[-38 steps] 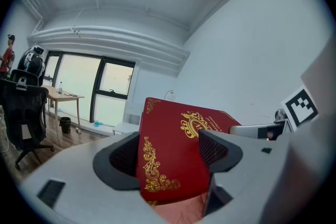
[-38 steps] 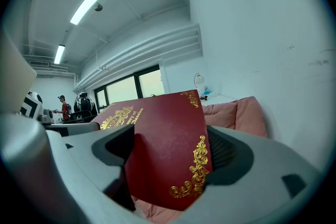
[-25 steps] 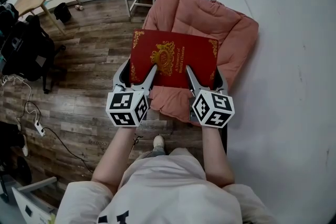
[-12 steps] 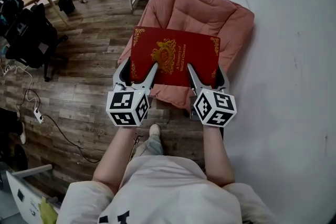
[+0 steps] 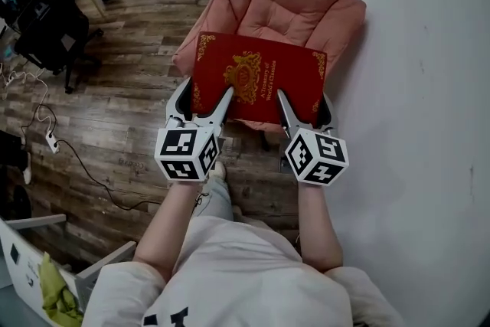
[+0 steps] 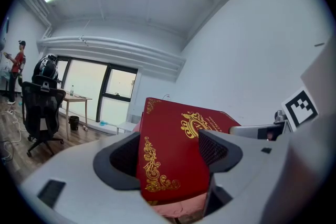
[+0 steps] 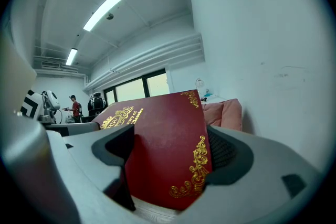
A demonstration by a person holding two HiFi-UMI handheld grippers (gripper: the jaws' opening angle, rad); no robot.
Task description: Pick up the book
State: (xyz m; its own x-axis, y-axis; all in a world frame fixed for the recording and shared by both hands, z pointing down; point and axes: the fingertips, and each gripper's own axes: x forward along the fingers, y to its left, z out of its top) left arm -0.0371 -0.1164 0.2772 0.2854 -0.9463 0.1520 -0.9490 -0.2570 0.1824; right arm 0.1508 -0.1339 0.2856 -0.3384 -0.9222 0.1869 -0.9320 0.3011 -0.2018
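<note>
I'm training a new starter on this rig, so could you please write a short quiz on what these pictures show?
1. True or false: only one gripper is shut on the book.
2. In the head view, what lies under the book? A) a pink cushion; B) a blue towel; C) a cardboard box.
3. Fill the gap: the book's cover is ___ with gold ornament.

Key
1. False: the left gripper and the right gripper both clamp its near edge.
2. A.
3. Red.
</note>
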